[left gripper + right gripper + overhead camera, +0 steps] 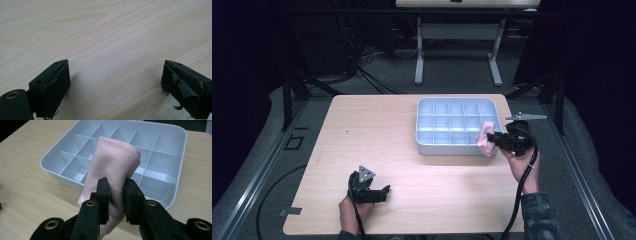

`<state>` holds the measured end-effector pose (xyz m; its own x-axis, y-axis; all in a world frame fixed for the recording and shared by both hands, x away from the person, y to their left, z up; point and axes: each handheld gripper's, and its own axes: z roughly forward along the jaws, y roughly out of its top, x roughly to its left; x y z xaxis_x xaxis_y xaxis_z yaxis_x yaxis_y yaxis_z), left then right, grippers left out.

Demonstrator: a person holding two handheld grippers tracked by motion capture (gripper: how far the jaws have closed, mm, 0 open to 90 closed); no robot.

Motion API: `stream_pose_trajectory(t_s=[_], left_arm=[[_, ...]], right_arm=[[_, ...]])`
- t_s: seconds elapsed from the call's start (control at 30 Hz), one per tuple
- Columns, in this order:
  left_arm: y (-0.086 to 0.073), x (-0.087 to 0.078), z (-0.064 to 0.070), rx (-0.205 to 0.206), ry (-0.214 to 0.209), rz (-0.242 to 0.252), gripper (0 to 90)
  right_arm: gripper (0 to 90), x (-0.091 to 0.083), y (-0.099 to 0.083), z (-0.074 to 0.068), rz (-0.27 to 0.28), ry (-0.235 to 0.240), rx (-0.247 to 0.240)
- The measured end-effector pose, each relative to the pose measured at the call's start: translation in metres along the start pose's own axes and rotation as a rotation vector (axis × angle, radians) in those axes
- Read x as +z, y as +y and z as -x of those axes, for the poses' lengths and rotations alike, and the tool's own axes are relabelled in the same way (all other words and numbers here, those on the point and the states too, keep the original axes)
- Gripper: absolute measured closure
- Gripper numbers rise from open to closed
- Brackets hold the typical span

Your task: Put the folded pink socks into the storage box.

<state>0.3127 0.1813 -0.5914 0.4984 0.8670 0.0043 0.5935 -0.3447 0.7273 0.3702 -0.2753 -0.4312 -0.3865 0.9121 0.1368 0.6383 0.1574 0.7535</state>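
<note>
A folded pink cloth (485, 139) (112, 167) hangs at the near right corner of a white divided tray (428, 147) (180, 167), partly over its rim. My right gripper (492, 139) (116, 192) is shut on the cloth's middle, the black jaws pinching the fabric from both sides. My left gripper (384, 192) (115, 82) rests low over bare wood near the table's front left, open, with nothing between its pads (53, 87).
The tray stands on the right half of a light wooden table (372, 130), its many compartments bare. A second table's legs (419, 55) and cables lie on the floor beyond. Dark curtains and frame posts flank both sides.
</note>
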Motion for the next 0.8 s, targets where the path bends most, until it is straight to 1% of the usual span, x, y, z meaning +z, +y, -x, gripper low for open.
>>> stream_pose_trajectory(t_s=[0.03,0.13,0.2,0.23,0.37,0.43,0.57,0.63,0.67,0.7,0.73,0.8], left_arm=[[0.0,0.0,0.0,0.0,0.0,0.0,8.6],[0.0,0.0,0.0,-0.007,0.003,0.001,8.6],[0.0,0.0,0.0,-0.005,0.003,0.0,8.6],[0.0,0.0,0.0,-0.003,0.003,0.0,8.6],[0.0,0.0,0.0,-0.005,0.003,0.001,8.6],[0.0,0.0,0.0,-0.005,0.003,0.001,8.6],[0.0,0.0,0.0,-0.006,0.003,0.0,8.6],[0.0,0.0,0.0,-0.004,0.003,0.0,8.6],[0.0,0.0,0.0,-0.006,0.004,0.001,8.6],[0.0,0.0,0.0,-0.006,0.003,0.001,8.6],[0.0,0.0,0.0,-0.006,0.003,0.001,8.6],[0.0,0.0,0.0,-0.006,0.003,0.001,8.6]], right_arm=[[76.0,0.001,0.003,0.002,0.007,-0.01,0.001],[76.0,0.001,0.008,0.005,0.012,-0.021,0.004],[76.0,0.001,0.011,0.006,0.012,-0.026,0.001],[76.0,0.001,0.014,0.007,0.013,-0.04,-0.005],[76.0,0.002,0.017,0.009,0.016,-0.049,-0.007],[76.0,0.005,0.02,0.013,0.021,-0.064,-0.006],[76.0,0.009,0.021,0.017,0.027,-0.074,-0.001],[76.0,0.012,0.022,0.022,0.025,-0.089,0.002],[76.0,0.014,0.021,0.024,0.026,-0.088,0.009],[76.0,0.017,0.021,0.026,0.024,-0.104,0.011],[76.0,0.017,0.021,0.026,0.024,-0.104,0.011],[76.0,0.023,0.02,0.031,0.024,-0.104,0.02]])
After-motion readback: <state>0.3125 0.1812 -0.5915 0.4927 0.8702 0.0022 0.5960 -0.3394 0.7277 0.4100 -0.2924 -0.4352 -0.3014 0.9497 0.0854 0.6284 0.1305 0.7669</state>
